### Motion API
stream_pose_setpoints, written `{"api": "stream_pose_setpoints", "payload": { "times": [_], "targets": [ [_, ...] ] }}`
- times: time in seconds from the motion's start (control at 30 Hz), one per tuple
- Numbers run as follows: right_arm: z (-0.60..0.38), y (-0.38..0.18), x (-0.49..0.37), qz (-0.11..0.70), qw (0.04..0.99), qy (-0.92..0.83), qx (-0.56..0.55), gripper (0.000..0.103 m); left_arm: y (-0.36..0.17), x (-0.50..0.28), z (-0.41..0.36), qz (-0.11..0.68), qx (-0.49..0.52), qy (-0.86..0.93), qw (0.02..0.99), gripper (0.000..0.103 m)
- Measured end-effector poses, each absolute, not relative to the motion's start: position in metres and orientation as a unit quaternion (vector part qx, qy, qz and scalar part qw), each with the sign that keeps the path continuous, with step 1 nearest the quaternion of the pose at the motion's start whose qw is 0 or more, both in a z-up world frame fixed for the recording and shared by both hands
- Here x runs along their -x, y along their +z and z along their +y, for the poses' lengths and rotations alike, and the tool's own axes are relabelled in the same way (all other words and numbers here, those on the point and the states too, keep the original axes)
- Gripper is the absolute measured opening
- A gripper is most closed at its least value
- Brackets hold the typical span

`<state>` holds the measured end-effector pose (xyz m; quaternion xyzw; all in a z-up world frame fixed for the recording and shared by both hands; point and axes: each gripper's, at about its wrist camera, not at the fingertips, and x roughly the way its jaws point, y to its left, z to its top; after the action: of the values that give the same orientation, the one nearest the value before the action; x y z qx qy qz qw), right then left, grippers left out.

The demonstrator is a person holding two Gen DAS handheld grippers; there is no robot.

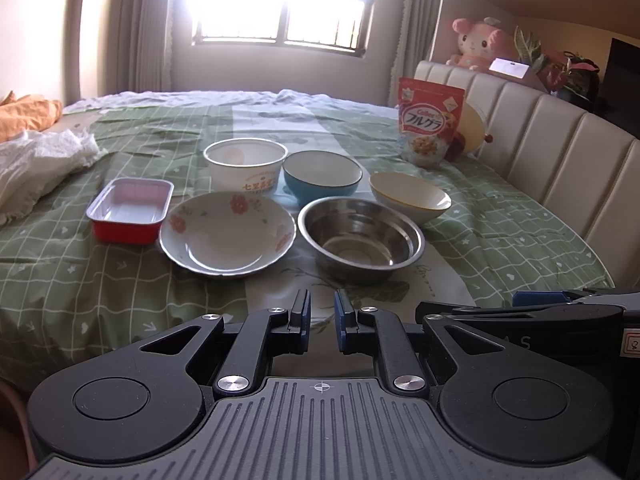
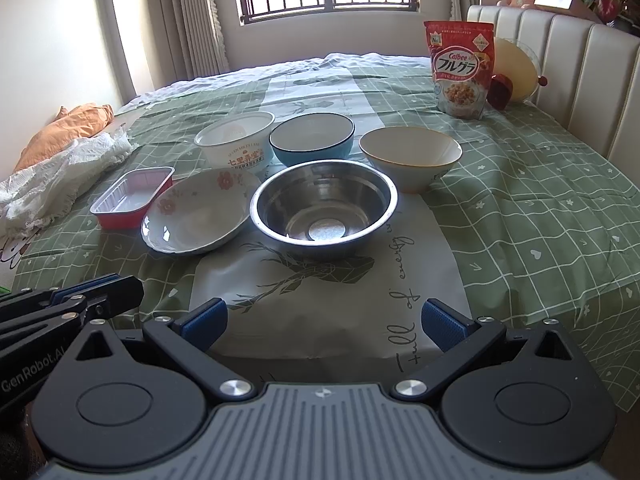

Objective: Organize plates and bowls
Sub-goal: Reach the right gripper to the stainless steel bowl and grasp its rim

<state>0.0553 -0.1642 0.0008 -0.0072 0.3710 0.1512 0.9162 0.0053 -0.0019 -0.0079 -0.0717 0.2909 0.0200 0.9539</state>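
Observation:
Several dishes sit on a green checked bed cover [image 1: 60, 280]. In front are a flowered plate [image 1: 227, 233] [image 2: 200, 216] and a steel bowl [image 1: 361, 236] [image 2: 323, 209]. Behind them stand a white paper bowl [image 1: 245, 163] [image 2: 236, 140], a blue bowl [image 1: 322, 176] [image 2: 312, 136] and a cream bowl [image 1: 410, 196] [image 2: 410, 160]. A red foil tray [image 1: 129, 210] [image 2: 132, 198] lies at the left. My left gripper [image 1: 322, 312] is nearly shut and empty, short of the dishes. My right gripper [image 2: 324, 316] is open and empty, short of the steel bowl.
A red cereal bag [image 1: 430, 122] [image 2: 460, 68] stands at the back right by a padded headboard [image 1: 560, 152]. White cloth [image 1: 36, 168] and an orange cloth [image 1: 28, 114] lie at the left. A pink plush toy [image 1: 480, 42] sits on the shelf.

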Motion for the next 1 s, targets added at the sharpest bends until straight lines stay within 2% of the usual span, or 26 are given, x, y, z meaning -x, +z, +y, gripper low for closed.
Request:
{"api": "stream_pose_setpoints", "payload": {
  "times": [0.4, 0.57, 0.73, 0.87, 1.0],
  "targets": [
    [-0.166, -0.008, -0.101, 0.362, 0.919, 0.153, -0.026, 0.103, -0.02, -0.045, 0.017, 0.319, 0.099, 0.038, 0.942, 0.015],
    [-0.177, -0.01, -0.152, 0.332, 0.93, 0.144, -0.064, 0.103, -0.026, -0.095, 0.054, 0.315, 0.16, 0.019, 0.935, 0.015],
    [-0.185, -0.026, -0.219, 0.335, 0.929, 0.129, -0.09, 0.103, -0.043, -0.158, 0.097, 0.314, 0.278, -0.081, 0.904, 0.015],
    [-0.187, -0.046, -0.26, 0.361, 0.917, 0.118, -0.118, 0.103, -0.048, -0.207, 0.094, 0.347, 0.184, -0.023, 0.919, 0.015],
    [-0.182, -0.061, -0.275, 0.386, 0.905, 0.129, -0.124, 0.103, -0.055, -0.226, 0.107, 0.346, 0.223, -0.069, 0.908, 0.015]
  ]
}}
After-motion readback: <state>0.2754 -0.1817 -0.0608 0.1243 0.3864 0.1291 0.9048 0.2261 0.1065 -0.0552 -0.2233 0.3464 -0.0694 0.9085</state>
